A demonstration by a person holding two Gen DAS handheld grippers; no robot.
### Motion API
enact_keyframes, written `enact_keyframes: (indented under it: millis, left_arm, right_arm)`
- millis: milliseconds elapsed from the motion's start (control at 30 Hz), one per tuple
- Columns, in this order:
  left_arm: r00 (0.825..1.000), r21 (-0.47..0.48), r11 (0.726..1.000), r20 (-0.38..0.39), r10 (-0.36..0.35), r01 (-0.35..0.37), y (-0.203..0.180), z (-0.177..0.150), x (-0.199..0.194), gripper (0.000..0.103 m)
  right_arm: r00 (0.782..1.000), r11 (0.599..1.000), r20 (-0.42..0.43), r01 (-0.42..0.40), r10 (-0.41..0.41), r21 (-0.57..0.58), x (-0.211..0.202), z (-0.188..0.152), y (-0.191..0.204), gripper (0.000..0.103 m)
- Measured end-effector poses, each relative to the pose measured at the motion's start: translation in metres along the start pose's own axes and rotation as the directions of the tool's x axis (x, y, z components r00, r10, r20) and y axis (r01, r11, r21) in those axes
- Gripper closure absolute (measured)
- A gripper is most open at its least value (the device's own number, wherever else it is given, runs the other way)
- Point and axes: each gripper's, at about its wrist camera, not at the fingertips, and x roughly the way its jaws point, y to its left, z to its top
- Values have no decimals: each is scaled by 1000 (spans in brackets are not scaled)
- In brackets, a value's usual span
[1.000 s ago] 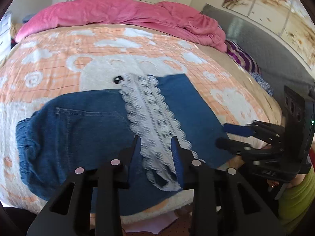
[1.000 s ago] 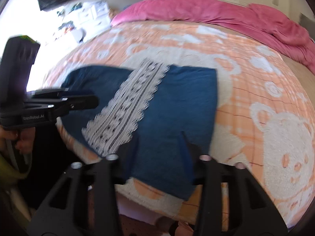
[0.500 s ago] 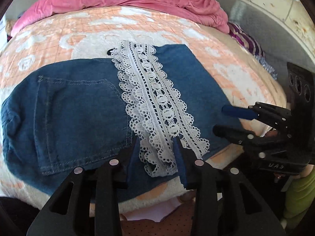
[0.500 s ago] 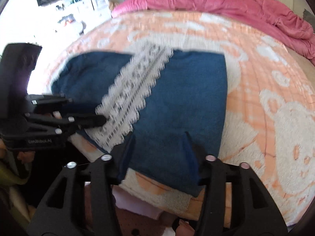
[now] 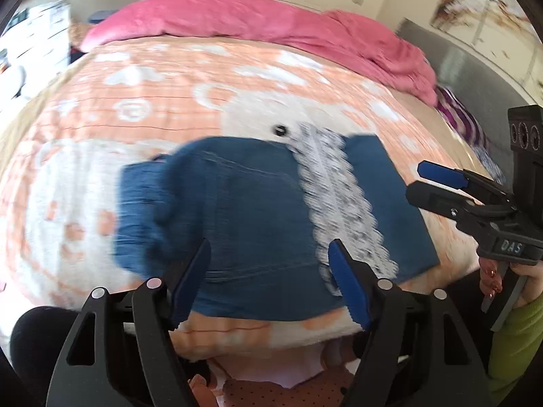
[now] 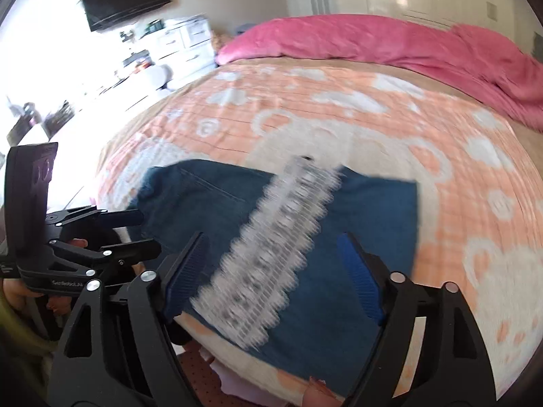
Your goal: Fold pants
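Blue denim pants (image 5: 244, 203) lie folded on the bed near its front edge, with a white lace strip (image 5: 336, 196) running across them. My left gripper (image 5: 269, 251) hovers over the near edge of the pants. Its jaws are opening, wide apart, with no cloth pinched. In the right wrist view the pants (image 6: 366, 224) and lace (image 6: 281, 237) lie below my right gripper (image 6: 272, 240). Its jaws are opening too and grip nothing. Each gripper shows in the other's view: the right gripper (image 5: 415, 181) beside the pants' right edge, the left gripper (image 6: 149, 232) at their left edge.
The bed carries an orange and white bear-pattern blanket (image 5: 169, 95) and a pink duvet (image 5: 271, 20) bunched at the far side. A grey headboard (image 5: 475, 78) and striped pillow (image 5: 458, 118) are at the right. White drawers (image 6: 183, 40) and a wall TV (image 6: 125, 0) stand beyond.
Both grippers went from nearly shut around the pants' near edge to wide open. They pulled back from the cloth, and the pants now lie flat on the bed.
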Motion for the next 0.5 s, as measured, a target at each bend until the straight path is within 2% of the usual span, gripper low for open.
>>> enact_keyframes:
  millis: [33,67,200,300,433,500]
  left_arm:
    - [1000,-23,1000,3,14,-14,7,1,-2,22]
    - [1000,-53,998,5,26,-26,15,2,-4,20]
    - [1000,-129,992,-10,5,-6,40,5,-1,20]
    - [1000,-125,992,-16,-1,-1,42,4,5,19]
    - [999,-146,988,20,-46,48,48,3,-7,18]
    - [998,-170,985,62,-19,30,57,3,-20,11]
  right_arm:
    - [1000,1000,-2,-9,9,-13,3,5,5,28]
    - [1000,999,-11,-25,24,-31,9,13,11,26]
    - [997,993,-42,-73,70,-91,34,41,34,24]
    - [993,987,-78,-103,94,-127,53,57,49,23]
    - [989,979,-120,-105,85,-172,74,71,61,23]
    - [985,979,-142,-119,96,-165,83,77,62,23]
